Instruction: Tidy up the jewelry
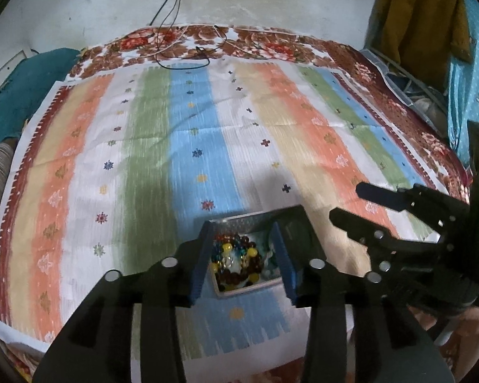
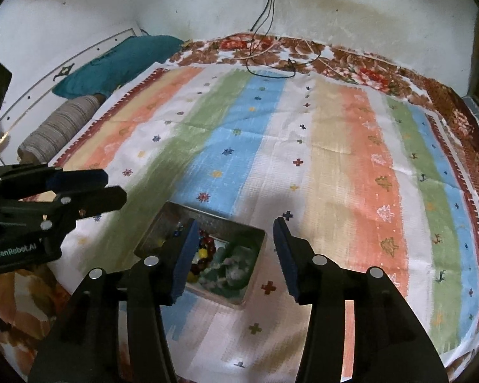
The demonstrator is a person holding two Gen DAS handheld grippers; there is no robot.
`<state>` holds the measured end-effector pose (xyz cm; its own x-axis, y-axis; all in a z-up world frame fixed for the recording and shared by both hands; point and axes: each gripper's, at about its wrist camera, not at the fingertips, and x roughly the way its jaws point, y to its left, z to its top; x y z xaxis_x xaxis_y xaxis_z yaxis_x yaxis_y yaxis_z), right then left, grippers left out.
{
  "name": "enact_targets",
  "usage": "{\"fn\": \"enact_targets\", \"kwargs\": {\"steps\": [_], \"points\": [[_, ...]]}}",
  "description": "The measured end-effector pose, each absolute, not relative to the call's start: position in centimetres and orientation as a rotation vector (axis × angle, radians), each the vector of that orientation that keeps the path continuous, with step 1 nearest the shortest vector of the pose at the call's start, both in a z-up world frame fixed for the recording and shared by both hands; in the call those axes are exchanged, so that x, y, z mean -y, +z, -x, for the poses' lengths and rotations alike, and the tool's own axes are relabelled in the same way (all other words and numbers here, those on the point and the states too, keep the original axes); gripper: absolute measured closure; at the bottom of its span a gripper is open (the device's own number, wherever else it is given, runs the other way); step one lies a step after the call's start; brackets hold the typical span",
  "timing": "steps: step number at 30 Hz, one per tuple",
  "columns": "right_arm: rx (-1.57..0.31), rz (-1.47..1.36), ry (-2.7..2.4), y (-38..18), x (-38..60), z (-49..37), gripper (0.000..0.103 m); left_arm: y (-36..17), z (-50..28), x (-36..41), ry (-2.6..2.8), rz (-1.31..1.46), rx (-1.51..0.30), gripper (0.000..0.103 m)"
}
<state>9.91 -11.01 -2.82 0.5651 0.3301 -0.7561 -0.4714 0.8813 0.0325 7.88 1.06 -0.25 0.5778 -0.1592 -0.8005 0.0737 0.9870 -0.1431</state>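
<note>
Lying on a bed, a striped cloth (image 1: 188, 146) in orange, green, blue and white bands is seen from two wrist cameras. At the far left, a teal pillow (image 2: 118, 63) and a striped bolster (image 2: 60, 127) are set against the white wall. Black cables (image 1: 175, 32) hang down the wall onto the floral bedspread (image 1: 271, 44) beyond the cloth.

Near the lower middle of the cloth, a small shallow tin box (image 1: 239, 220) is placed. It is filled with bead jewelry (image 1: 236, 261): red, yellow, blue and dark brown beads on one side, pale green and white pieces (image 2: 236, 271) on the other.

The left claw (image 1: 242, 268) is held over the box, its blue-padded fingers parted to either side of the beads; nothing is gripped, so it is released. The right claw (image 2: 236, 258) is held likewise, one finger over the beads and the other over bare cloth just right of the box; it too is released and holds nothing. Each claw is seen from the side in the other's view, the right claw (image 1: 351, 204) to the right and the left claw (image 2: 111, 188) to the left, near but apart.

At the far right, a mustard garment (image 1: 421, 22) hangs beside a blue patterned fabric (image 1: 475, 95).
</note>
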Motion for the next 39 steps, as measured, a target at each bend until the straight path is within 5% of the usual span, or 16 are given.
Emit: {"fn": "enact_targets", "kwargs": {"steps": [17, 23, 39], "points": [[-0.83, 0.123, 0.531, -2.5, 13.6, -6.9, 0.019, -0.1, -3.7, -0.6, -0.138, 0.041, -0.88, 0.006], [-0.802, 0.14, 0.538, -2.4, 14.1, -5.5, 0.009, -0.4, -2.9, -0.4, -0.116, 0.009, -0.884, 0.006], [-0.778, 0.123, 0.559, -1.9, 14.9, -3.9, 0.008, -0.2, -1.0, -0.2, -0.096, 0.018, -0.861, 0.006]]}}
